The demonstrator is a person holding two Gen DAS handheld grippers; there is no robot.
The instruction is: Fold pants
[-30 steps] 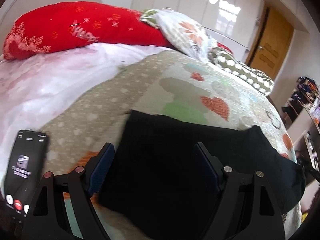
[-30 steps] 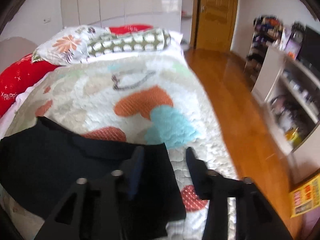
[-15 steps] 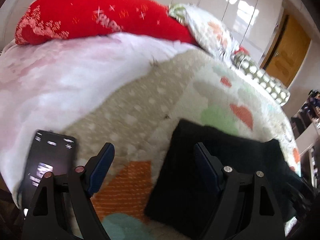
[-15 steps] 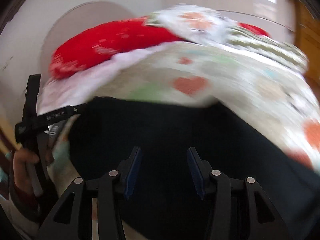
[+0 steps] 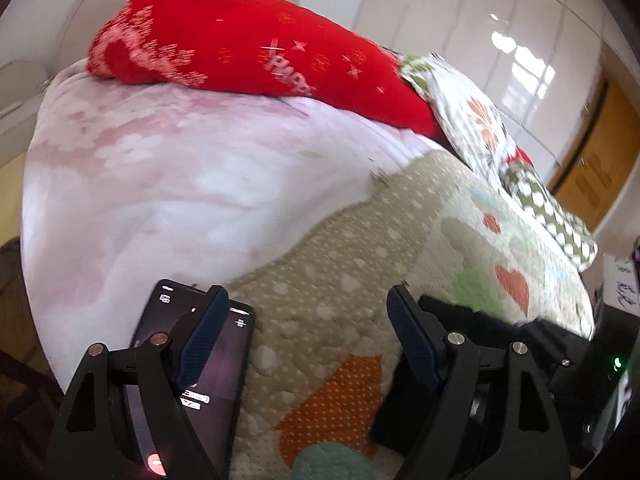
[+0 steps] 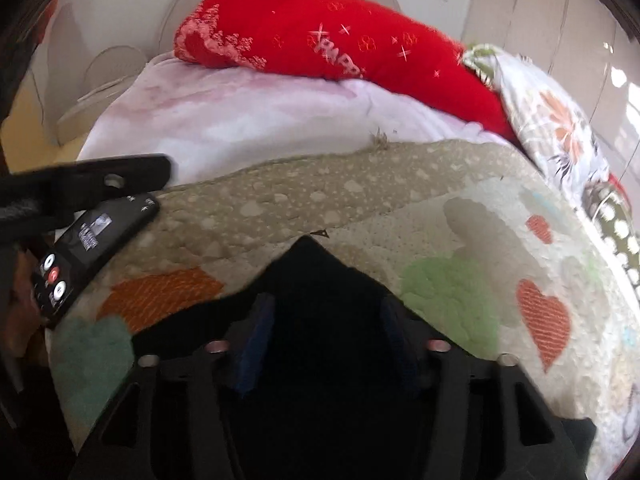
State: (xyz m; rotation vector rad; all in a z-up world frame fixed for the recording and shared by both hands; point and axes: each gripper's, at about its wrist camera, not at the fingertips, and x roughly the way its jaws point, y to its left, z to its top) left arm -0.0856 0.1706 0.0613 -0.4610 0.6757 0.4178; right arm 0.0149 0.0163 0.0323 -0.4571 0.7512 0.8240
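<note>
The black pants (image 6: 320,280) lie folded on the patterned quilt (image 6: 360,200), with one corner pointing toward the pillows. In the left wrist view only their edge (image 5: 480,320) shows, behind the right finger. My left gripper (image 5: 304,336) is open and empty over the quilt, left of the pants. My right gripper (image 6: 324,332) is open and hovers over the pants, with black cloth showing between and under its fingers. The left gripper's body (image 6: 80,184) shows at the left of the right wrist view.
A phone (image 5: 192,384) with a lit screen lies on the bed's left edge, partly under my left finger; it also shows in the right wrist view (image 6: 88,248). A red pillow (image 5: 248,48), a floral pillow (image 5: 472,120) and a pink blanket (image 5: 160,184) lie beyond.
My left gripper has swung left off the pants toward the phone. My right gripper has turned from the pants' right end to face the headboard over the pants.
</note>
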